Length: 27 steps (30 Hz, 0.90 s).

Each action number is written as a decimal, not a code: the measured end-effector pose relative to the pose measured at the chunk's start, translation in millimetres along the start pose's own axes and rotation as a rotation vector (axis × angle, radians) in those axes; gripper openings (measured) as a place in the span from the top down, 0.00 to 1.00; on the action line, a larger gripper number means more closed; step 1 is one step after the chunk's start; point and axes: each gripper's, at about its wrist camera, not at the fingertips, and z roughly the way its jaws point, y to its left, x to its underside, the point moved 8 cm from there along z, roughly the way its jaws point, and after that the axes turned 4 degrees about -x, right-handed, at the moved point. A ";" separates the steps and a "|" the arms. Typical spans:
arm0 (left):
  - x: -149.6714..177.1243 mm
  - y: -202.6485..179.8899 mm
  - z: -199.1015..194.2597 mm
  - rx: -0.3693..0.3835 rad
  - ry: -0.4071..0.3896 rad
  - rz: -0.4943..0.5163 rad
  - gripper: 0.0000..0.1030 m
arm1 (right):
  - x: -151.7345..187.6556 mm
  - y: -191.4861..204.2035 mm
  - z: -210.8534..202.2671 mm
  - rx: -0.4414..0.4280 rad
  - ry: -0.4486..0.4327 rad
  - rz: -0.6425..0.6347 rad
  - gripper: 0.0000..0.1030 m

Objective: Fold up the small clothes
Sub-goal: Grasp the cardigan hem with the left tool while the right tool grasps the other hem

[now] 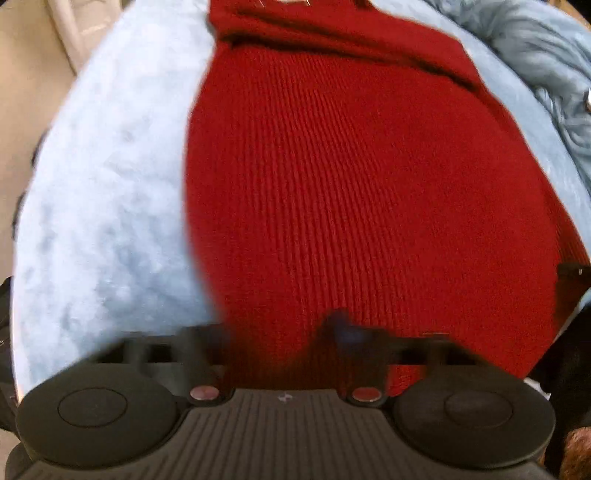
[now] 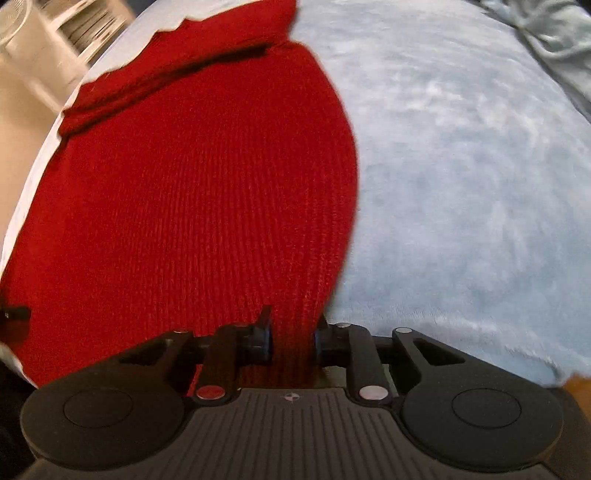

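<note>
Both tongs pinch the near hem of the red knit garment (image 1: pixel 351 184).
Left tongs (image 1: pixel 280 343) and right tongs (image 2: pixel 291 341) clamp separate corners; presumably to lift the hem evenly off the blue blanket (image 2: pixel 461 166).

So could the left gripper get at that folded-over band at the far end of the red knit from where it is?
Probably not right now: the left gripper sits at the near hem of the red knit, fingers closed on it. The folded band lies at the far end, unobstructed.

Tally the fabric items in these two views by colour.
Red ribbed knit garment: 1
Light blue fleece blanket under it: 1
Crumpled grey-blue cloth at the far edge: 1
Total: 3
</note>
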 end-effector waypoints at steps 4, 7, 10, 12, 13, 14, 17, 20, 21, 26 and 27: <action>-13.6 6.6 -45.0 0.098 -0.098 -0.092 0.81 | -19.4 14.6 -37.4 -0.081 -0.100 0.041 0.82; -21.6 3.7 -82.1 0.112 -0.184 -0.086 0.81 | -37.5 30.4 -76.9 -0.144 -0.189 0.048 0.83; -16.2 3.1 -106.0 0.111 -0.237 -0.090 0.81 | -41.4 36.8 -109.4 -0.157 -0.257 0.019 0.83; -5.5 3.1 -117.4 0.109 -0.252 -0.101 0.82 | -34.5 38.7 -124.0 -0.159 -0.278 0.013 0.83; 2.6 3.1 -121.5 0.116 -0.253 -0.109 0.82 | -28.8 39.6 -127.8 -0.160 -0.282 0.013 0.83; 13.3 1.3 -126.0 0.125 -0.253 -0.114 0.82 | -21.3 37.0 -131.2 -0.163 -0.282 0.016 0.83; 45.9 -2.5 -137.2 0.137 -0.238 -0.108 0.82 | 10.3 27.6 -137.8 -0.168 -0.249 0.040 0.83; 86.2 -6.7 -146.3 0.145 -0.209 -0.106 0.82 | 54.9 20.6 -149.0 -0.178 -0.202 0.073 0.83; 98.7 -6.3 -147.2 0.146 -0.198 -0.112 0.82 | 65.2 20.6 -150.8 -0.182 -0.191 0.085 0.83; 127.6 -2.0 -136.6 0.135 -0.142 -0.138 0.82 | 88.9 13.6 -152.6 -0.180 -0.145 0.139 0.83; 125.0 0.6 -135.2 0.137 -0.136 -0.146 0.82 | 85.5 13.9 -151.7 -0.182 -0.137 0.143 0.83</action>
